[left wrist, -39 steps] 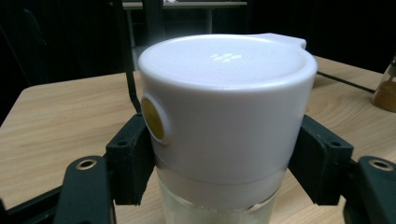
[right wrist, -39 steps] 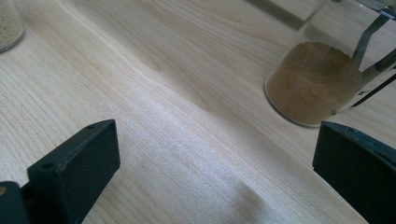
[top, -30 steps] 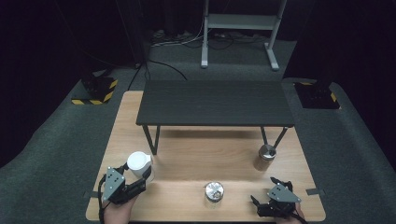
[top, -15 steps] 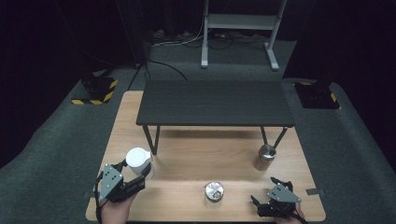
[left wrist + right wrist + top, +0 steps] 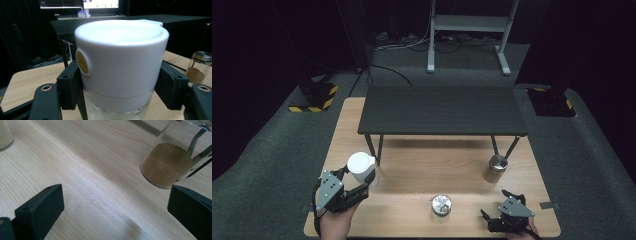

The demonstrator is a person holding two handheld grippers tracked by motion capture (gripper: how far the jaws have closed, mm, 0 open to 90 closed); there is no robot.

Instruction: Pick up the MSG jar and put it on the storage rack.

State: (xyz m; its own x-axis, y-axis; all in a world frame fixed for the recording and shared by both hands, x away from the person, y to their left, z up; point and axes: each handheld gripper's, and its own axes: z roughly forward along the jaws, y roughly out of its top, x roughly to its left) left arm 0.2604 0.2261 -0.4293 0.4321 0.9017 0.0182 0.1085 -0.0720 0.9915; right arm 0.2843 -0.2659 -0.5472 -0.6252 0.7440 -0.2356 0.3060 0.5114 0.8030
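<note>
My left gripper [image 5: 363, 181] is shut on a white-lidded jar [image 5: 361, 166], held a little above the wooden table [image 5: 412, 165] at its front left. In the left gripper view both pads press the white jar [image 5: 120, 67] from either side, just under its lid. My right gripper [image 5: 501, 212] rests low at the table's front right, jaws open with bare wood between them. A glass jar of brown powder [image 5: 168, 162] stands ahead of it to the right, the same metal-lidded jar [image 5: 496, 168] near the small table's leg. A third, silver-lidded jar [image 5: 441, 206] stands at the front middle.
A low black table [image 5: 442, 110] stands on the far half of the wooden table, its legs [image 5: 374, 147] close behind the held jar. A jar of pale grains [image 5: 5, 132] shows at the upper left of the right gripper view. Grey floor surrounds the table.
The left gripper has lifted the white-lidded jar off the table and carried it slightly upward. The right gripper has stayed where it was.
</note>
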